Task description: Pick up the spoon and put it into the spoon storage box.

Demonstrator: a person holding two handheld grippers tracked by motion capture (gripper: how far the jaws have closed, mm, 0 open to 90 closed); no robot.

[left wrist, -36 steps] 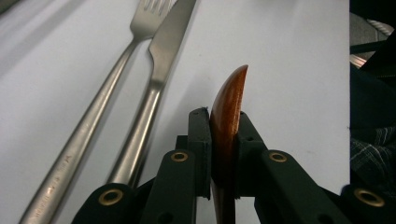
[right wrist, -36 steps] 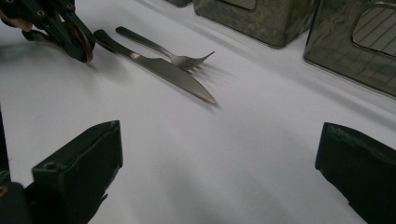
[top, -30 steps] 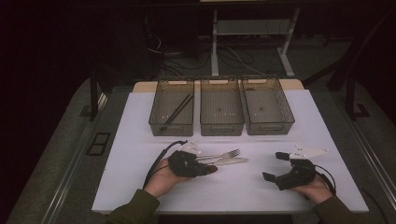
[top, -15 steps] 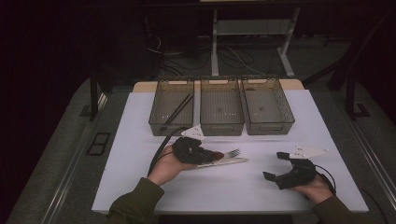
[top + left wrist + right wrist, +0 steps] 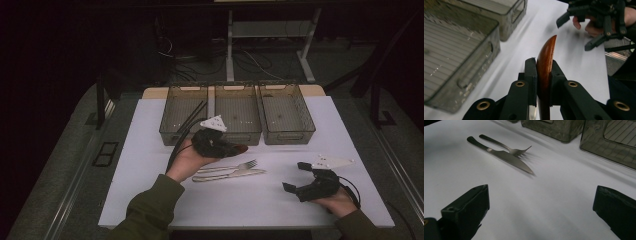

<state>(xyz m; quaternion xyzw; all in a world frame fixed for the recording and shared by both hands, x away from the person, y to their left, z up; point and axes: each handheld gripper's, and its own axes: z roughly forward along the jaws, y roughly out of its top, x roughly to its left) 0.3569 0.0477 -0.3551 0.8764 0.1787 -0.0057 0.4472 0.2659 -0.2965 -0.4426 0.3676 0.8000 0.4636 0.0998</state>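
My left gripper is shut on a brown wooden utensil, whose curved, pointed end sticks out past the jaws. It hovers just in front of the middle bin; the brown tip points right. A metal fork and knife lie side by side on the white table below it, and again the fork and knife in the right gripper view. My right gripper rests low at the front right, open with nothing between its jaws.
Three smoky clear bins stand in a row at the back: the left bin holds thin black sticks; the right bin looks bare. The white table top ends near the front; cables lie on the floor behind.
My left gripper has lifted and moved away from the front edge toward the bins, carrying the brown utensil. The right gripper, fork and knife have stayed put.
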